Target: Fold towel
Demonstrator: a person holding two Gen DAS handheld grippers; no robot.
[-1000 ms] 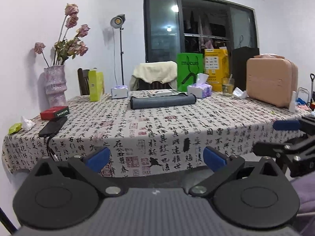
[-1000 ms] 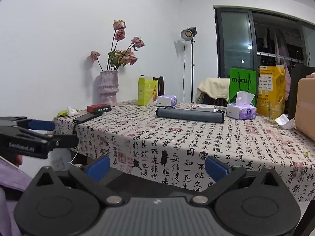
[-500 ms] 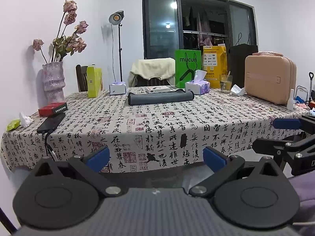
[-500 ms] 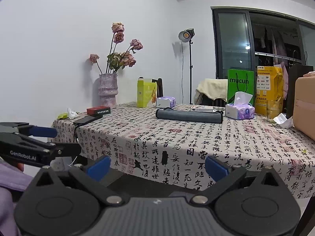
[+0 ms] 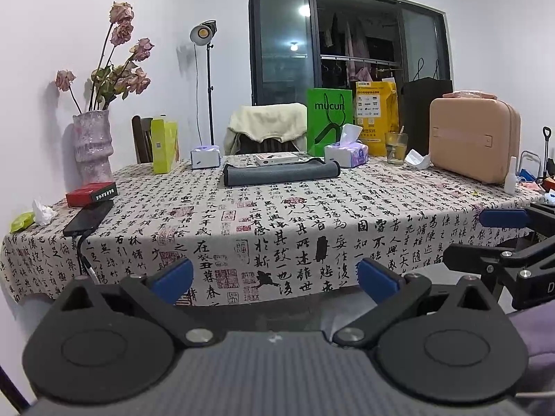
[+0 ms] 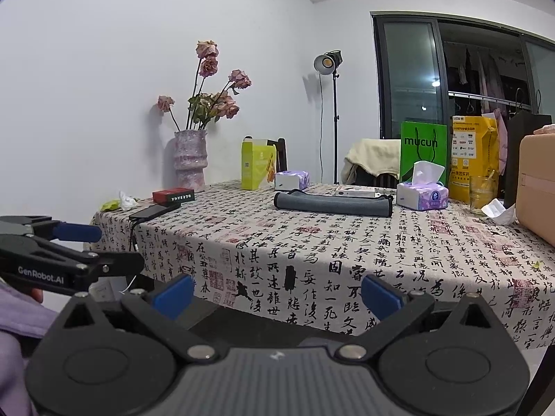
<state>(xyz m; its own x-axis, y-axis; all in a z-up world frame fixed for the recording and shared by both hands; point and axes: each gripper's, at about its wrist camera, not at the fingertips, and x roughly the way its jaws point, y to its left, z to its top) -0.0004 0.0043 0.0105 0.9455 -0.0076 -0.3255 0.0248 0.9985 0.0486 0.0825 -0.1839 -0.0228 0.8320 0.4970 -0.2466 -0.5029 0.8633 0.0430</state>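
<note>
A dark grey towel [image 5: 280, 173] lies folded into a long narrow strip across the far middle of the table; it also shows in the right wrist view [image 6: 333, 203]. My left gripper [image 5: 275, 279] is open and empty, held in front of the table's near edge, far from the towel. My right gripper [image 6: 277, 293] is open and empty, also short of the table's near edge. Each gripper shows from the side in the other's view.
The table [image 5: 312, 235] has a calligraphy-print cloth. On it stand a vase of dried roses [image 5: 92, 145], a red box [image 5: 91, 193], a black phone with cable [image 5: 88, 217], tissue packs [image 5: 346, 154], a glass [image 5: 396, 148] and a peach case [image 5: 473, 140].
Both views have shifted slightly; the table sits a little lower and nearer in frame. Both grippers stay open and empty. The towel has not moved.
</note>
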